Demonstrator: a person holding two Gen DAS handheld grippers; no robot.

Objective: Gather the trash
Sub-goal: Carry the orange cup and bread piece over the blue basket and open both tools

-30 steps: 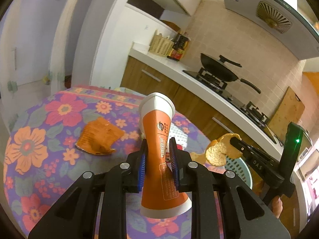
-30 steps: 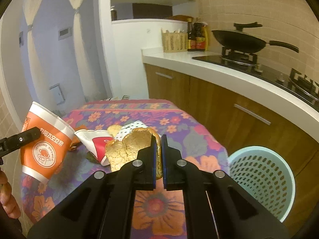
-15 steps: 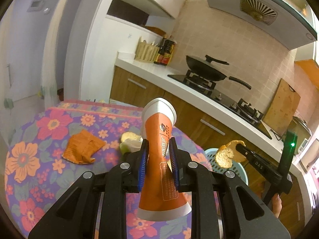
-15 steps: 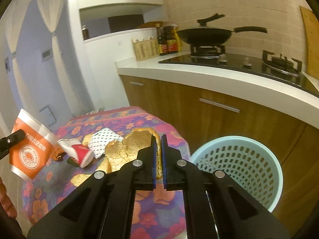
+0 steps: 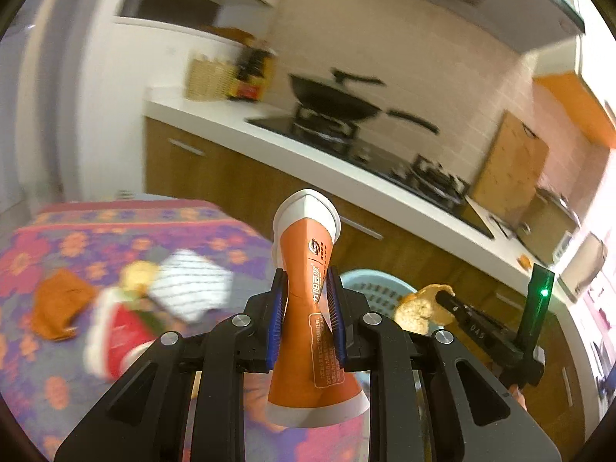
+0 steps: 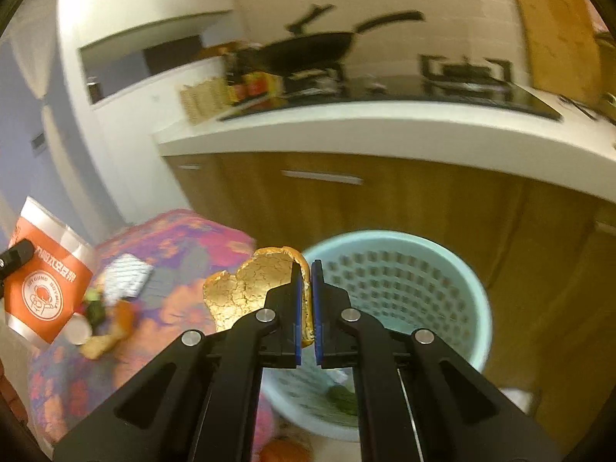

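My left gripper (image 5: 306, 308) is shut on an orange and white paper cup (image 5: 310, 300), squeezed at its middle, held above the table edge; the cup also shows in the right wrist view (image 6: 46, 281). My right gripper (image 6: 307, 308) is shut on a piece of orange peel (image 6: 246, 288), held over the near rim of the light blue mesh trash basket (image 6: 404, 269). In the left wrist view the peel (image 5: 415, 308) and right gripper (image 5: 446, 300) sit to the right, beside the basket (image 5: 369, 281).
A floral-cloth table (image 5: 77, 231) carries an orange wrapper (image 5: 57, 308), a red and white carton (image 5: 119, 331), a checked packet (image 5: 188, 281) and more peel (image 6: 104, 342). Wooden cabinets (image 6: 385, 200) and a counter with a wok (image 5: 335, 104) stand behind.
Both grippers have swung right from the table toward the basket, still holding the cup and the peel. The basket is now much closer under the right gripper.
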